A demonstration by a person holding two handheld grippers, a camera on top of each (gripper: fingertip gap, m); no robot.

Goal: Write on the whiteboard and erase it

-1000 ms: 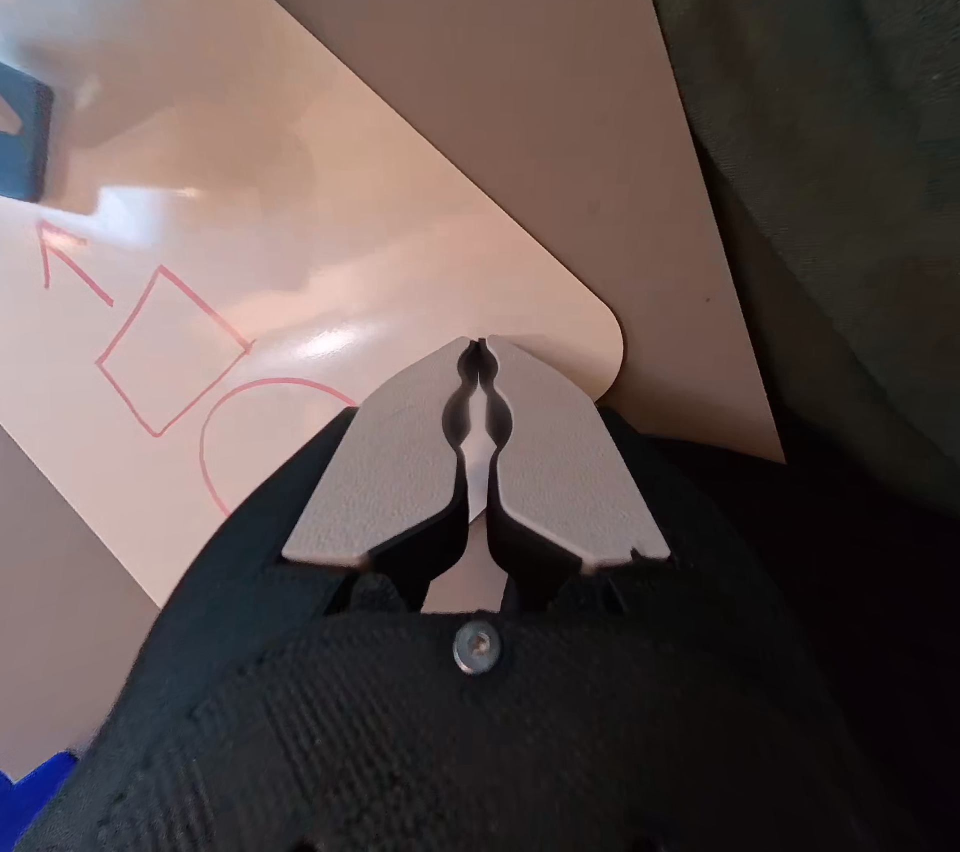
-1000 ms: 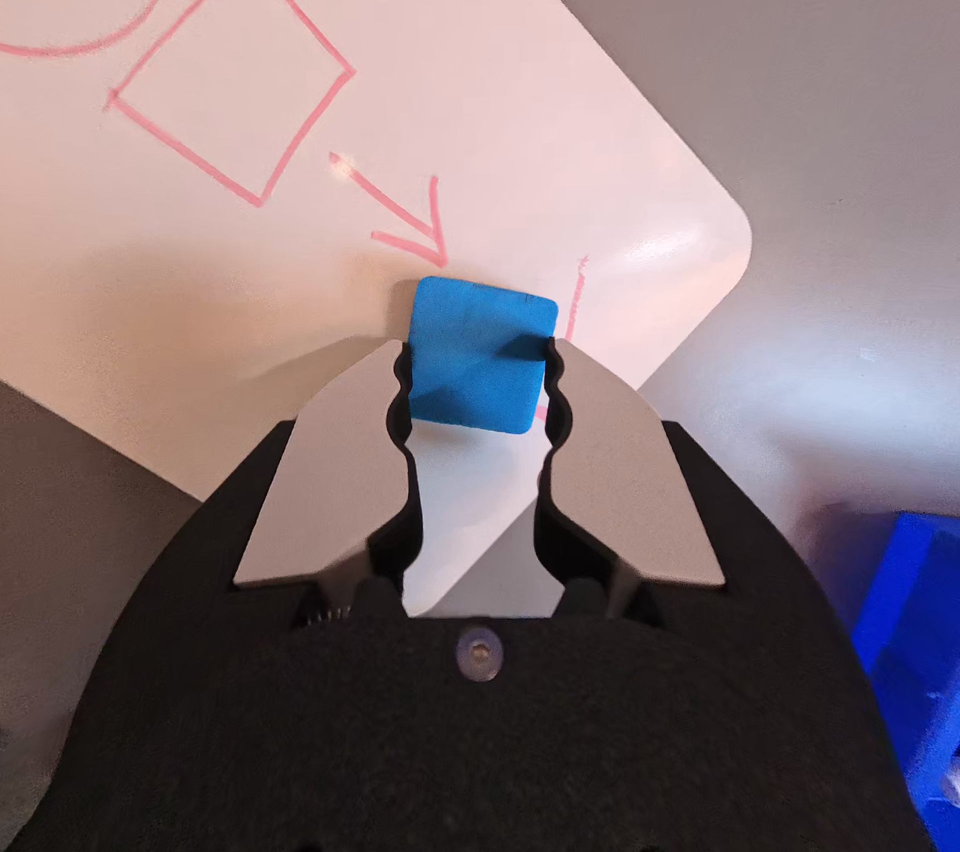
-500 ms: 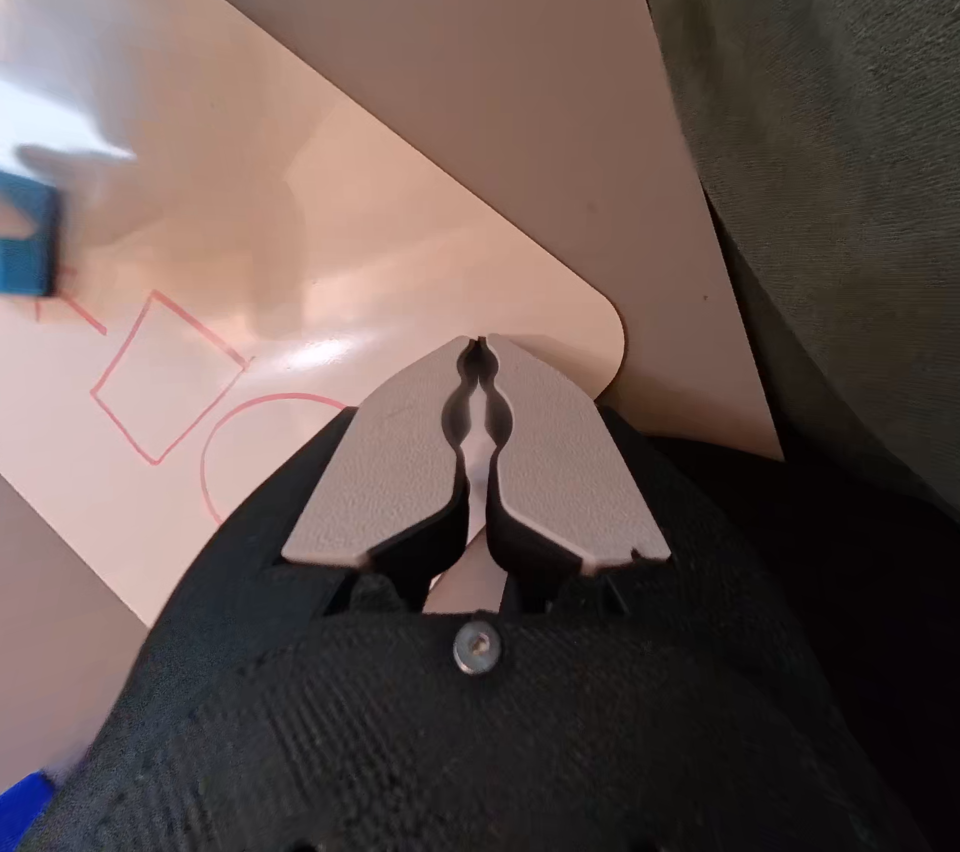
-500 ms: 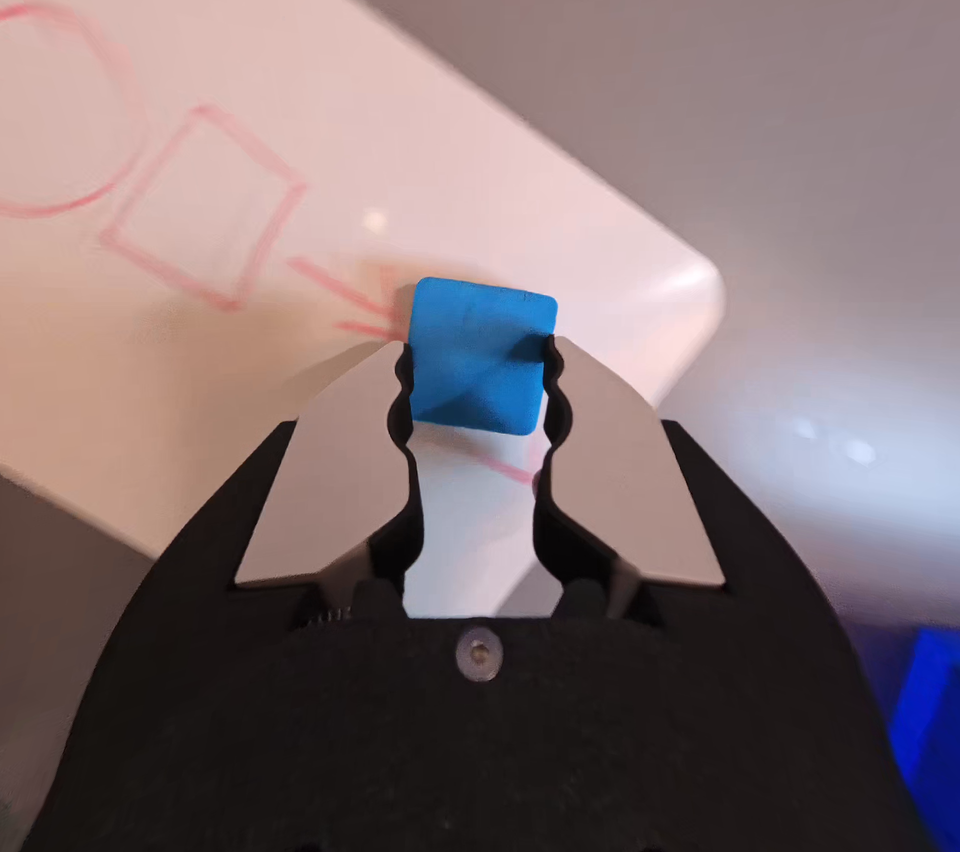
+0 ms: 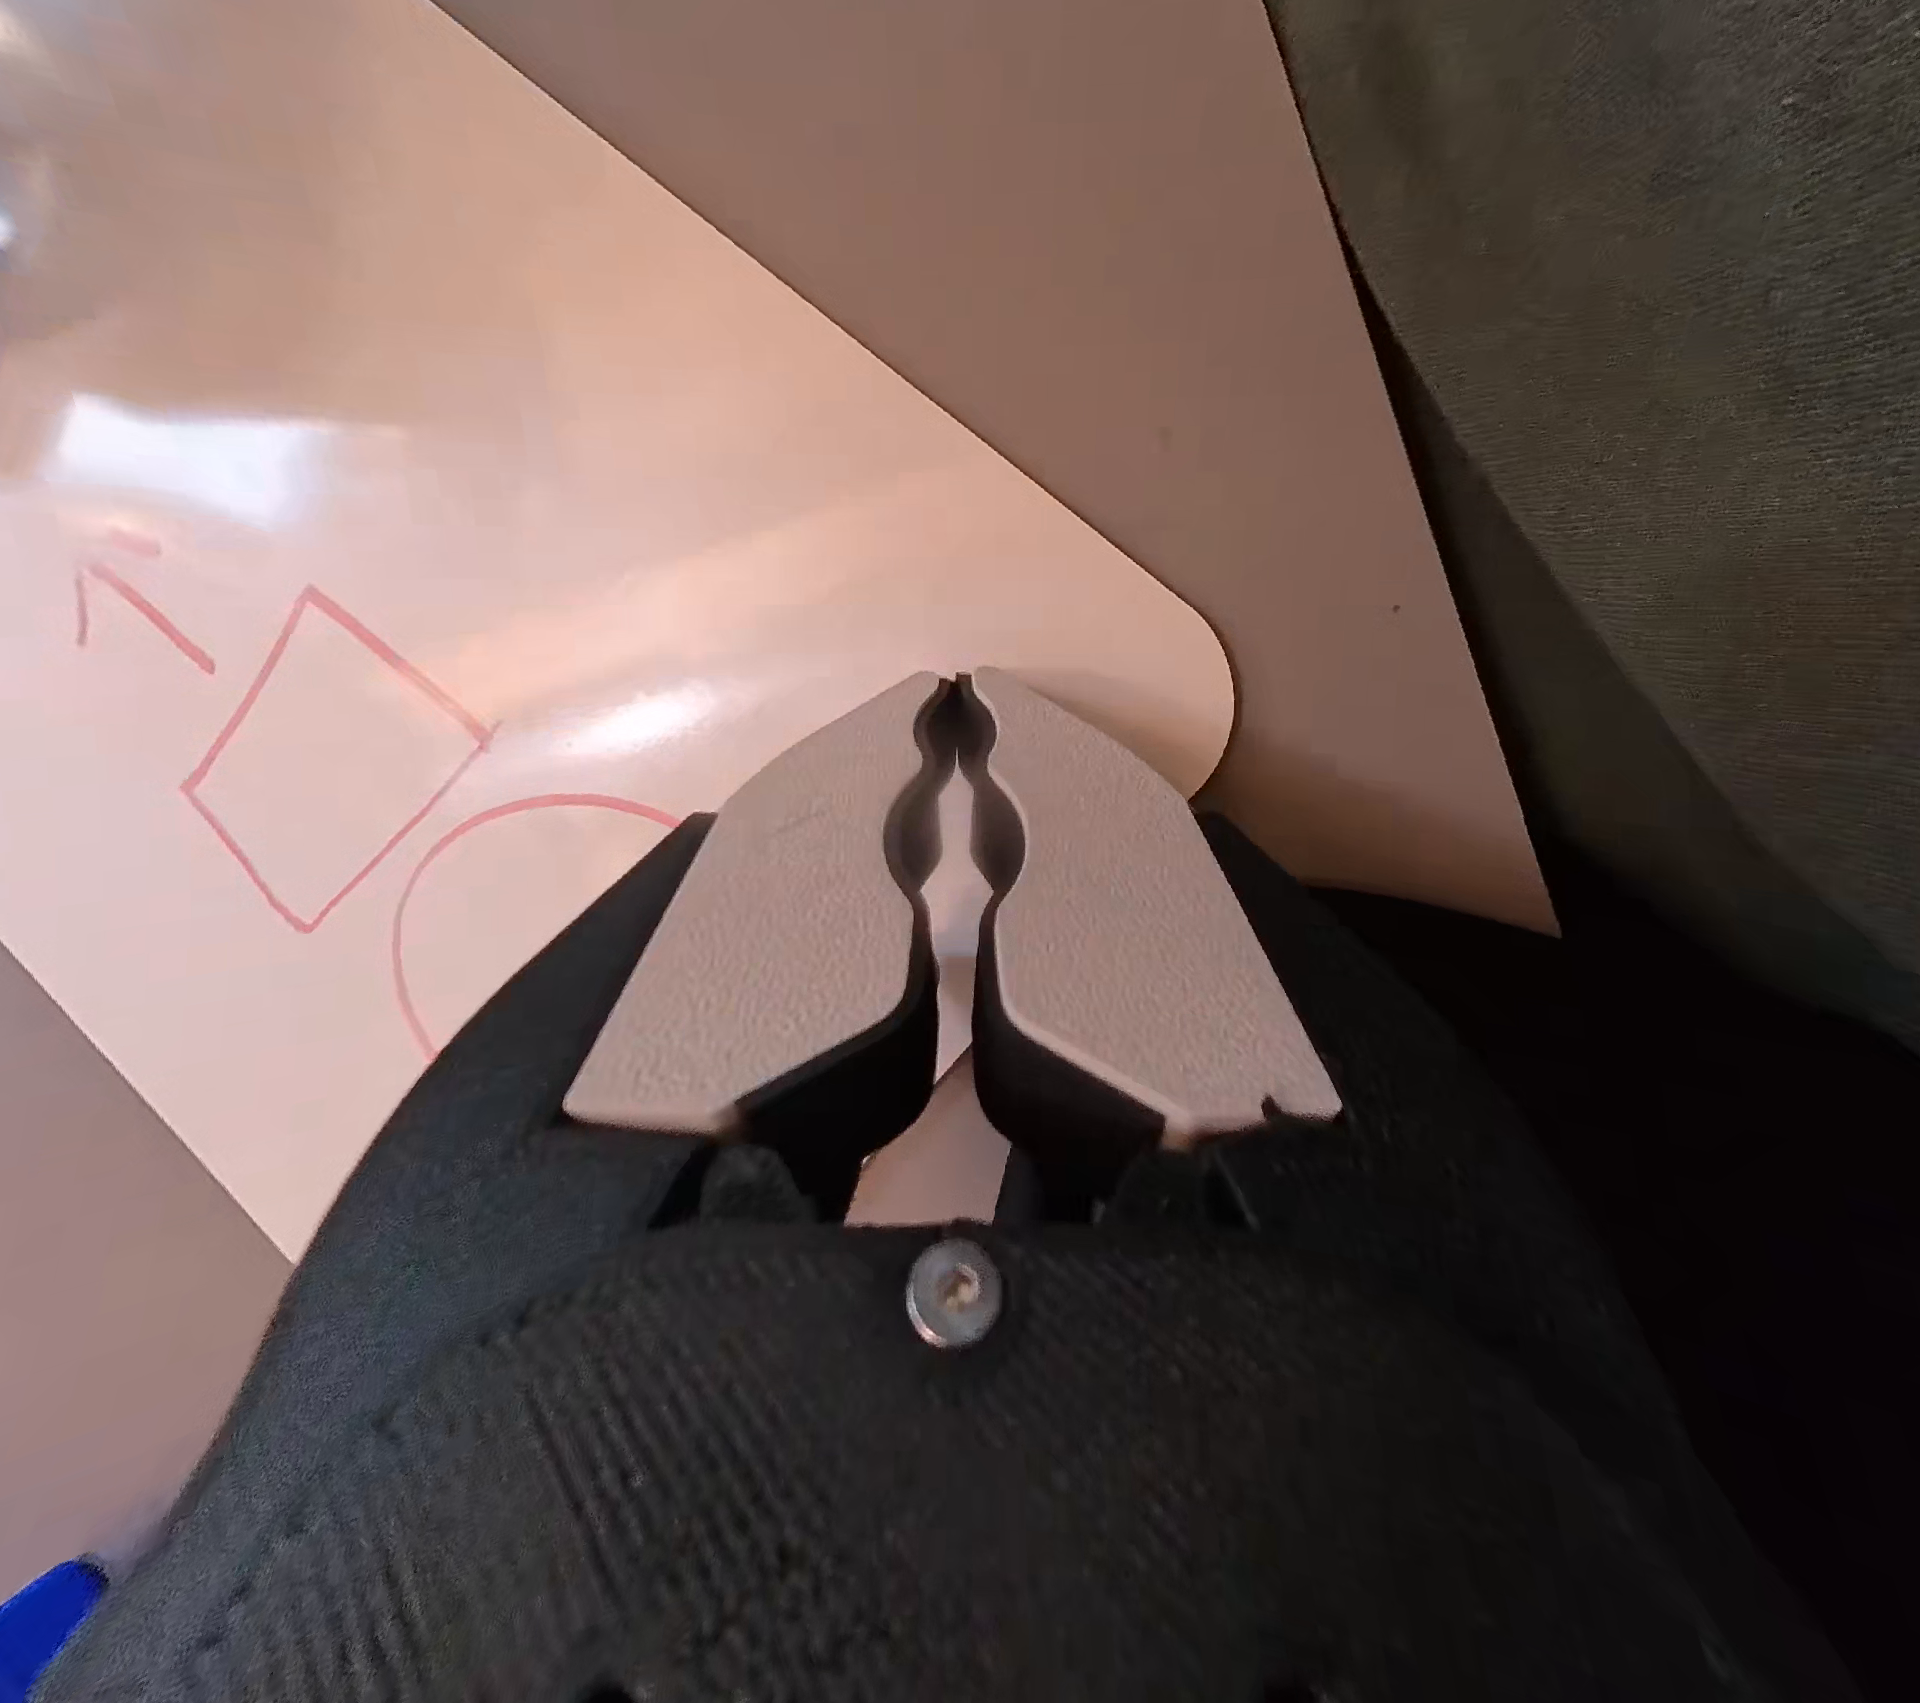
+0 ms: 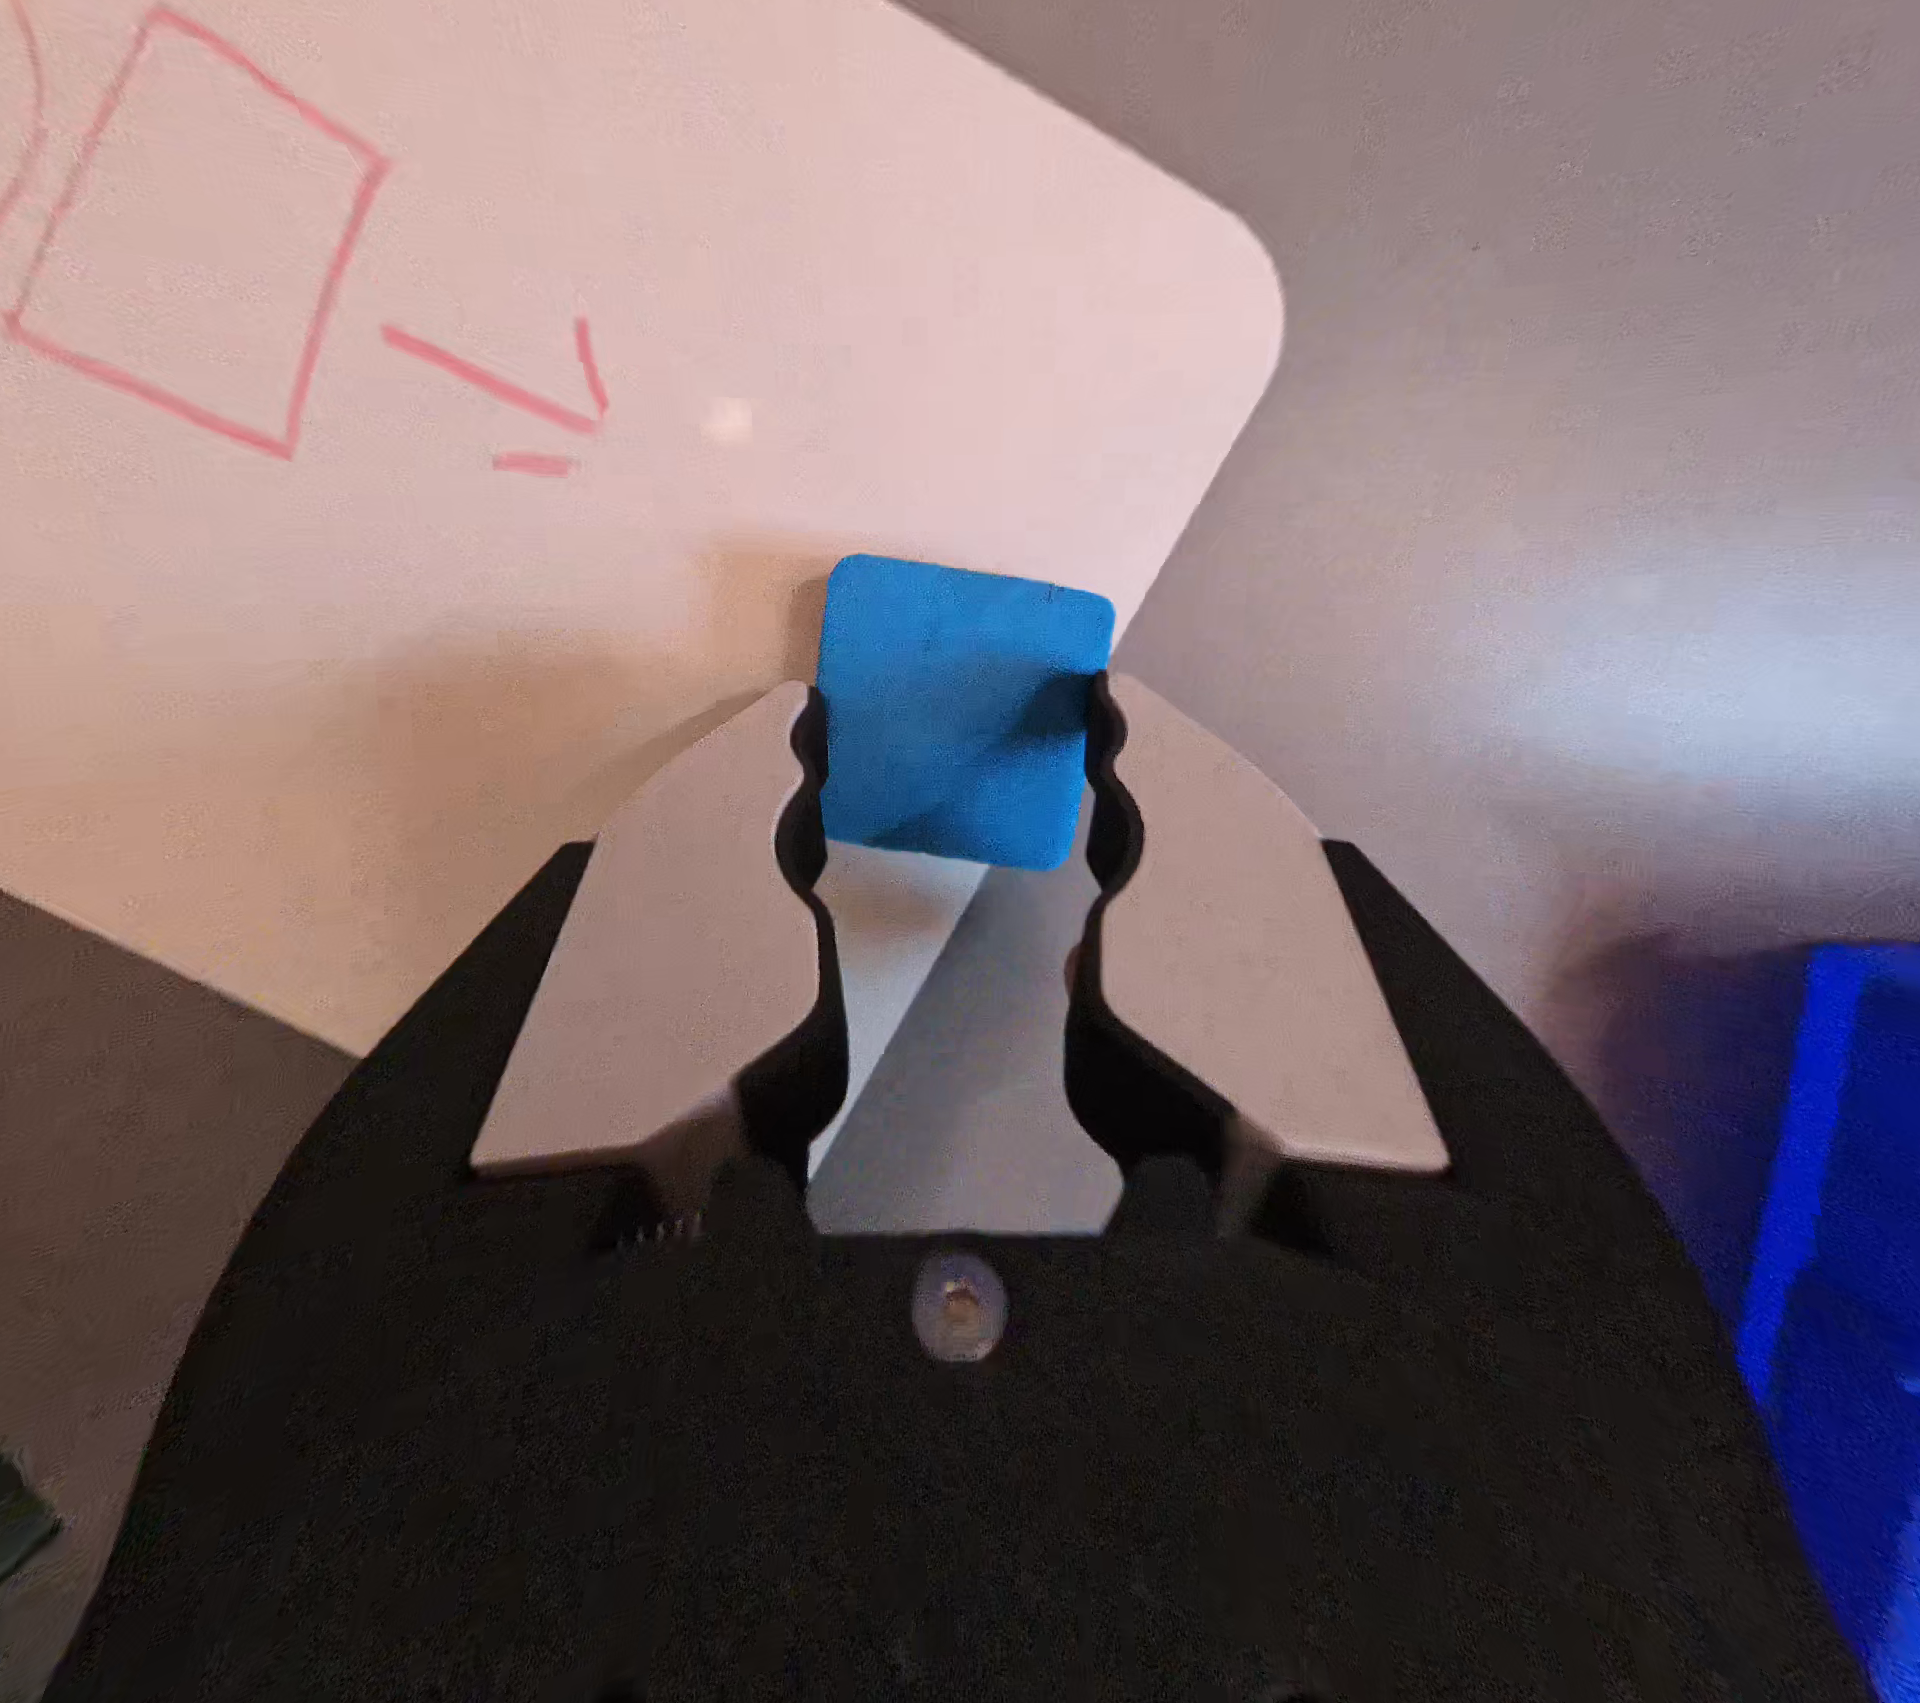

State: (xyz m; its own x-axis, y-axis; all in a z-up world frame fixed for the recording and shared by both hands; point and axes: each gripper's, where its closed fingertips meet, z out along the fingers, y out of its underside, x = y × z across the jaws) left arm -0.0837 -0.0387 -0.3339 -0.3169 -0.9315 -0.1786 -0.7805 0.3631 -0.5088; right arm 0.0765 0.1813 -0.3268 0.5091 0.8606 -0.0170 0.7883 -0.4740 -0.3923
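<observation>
A white whiteboard with rounded corners lies flat on a grey table. Red marker drawings on it: a square, a partly wiped arrow and part of a circle. My right gripper is shut on a small blue square eraser, held at the board's edge near its corner. My left gripper is shut with nothing between the fingers, its tips over the board's opposite corner. The square and arrow also show in the left wrist view.
A blue object stands on the table at the right of the right wrist view. A person's dark green clothing fills the right side of the left wrist view, past the table's edge. A blue item peeks in at bottom left. The gap from one gripper's tips to the other's is roughly 25 centimetres.
The right gripper swept the eraser over the arrow's end and back to the board's edge; the lines beside the arrow and part of its head are gone. The left gripper stayed put.
</observation>
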